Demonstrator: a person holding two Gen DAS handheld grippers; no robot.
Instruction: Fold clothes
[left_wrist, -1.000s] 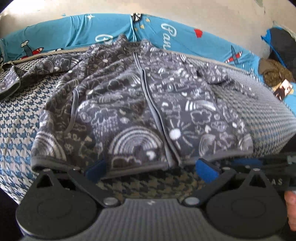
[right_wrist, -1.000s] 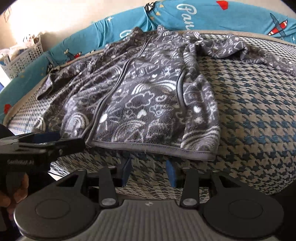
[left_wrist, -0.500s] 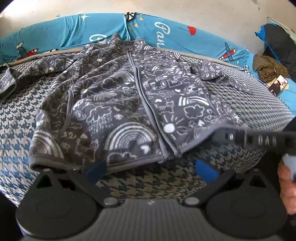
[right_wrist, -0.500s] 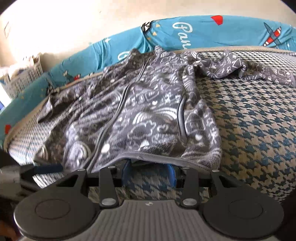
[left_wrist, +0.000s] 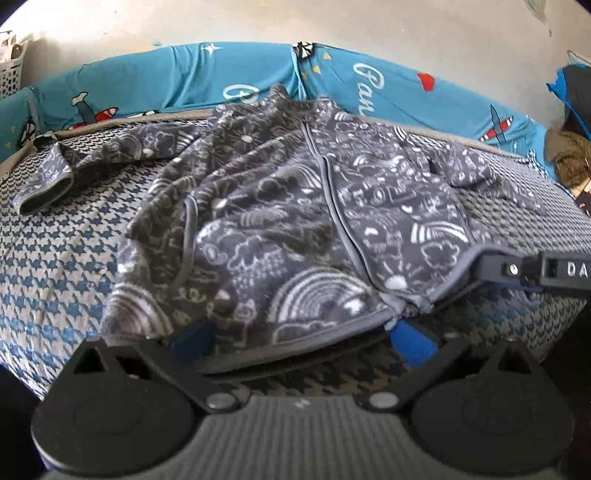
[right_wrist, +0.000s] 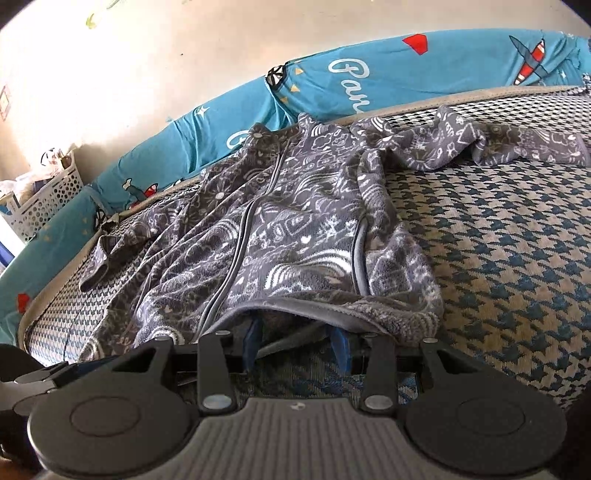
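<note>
Bed (left_wrist: 55, 258) with houndstooth cover lying under a zipped fleece jacket (left_wrist: 280, 221), spread flat for folding | left view: left tongs (left_wrist: 303, 341) standing wide, hem draping over the pads, not pinched | right view: right tongs (right_wrist: 295, 341) sitting part-open under the lifted hem (right_wrist: 303, 306); grip uncertain.

Grey jacket (left_wrist: 288, 229) w/ white doodles; blue-beige houndstooth bed cover (right_wrist: 498, 240); turquoise bumper (left_wrist: 166, 81).
</note>
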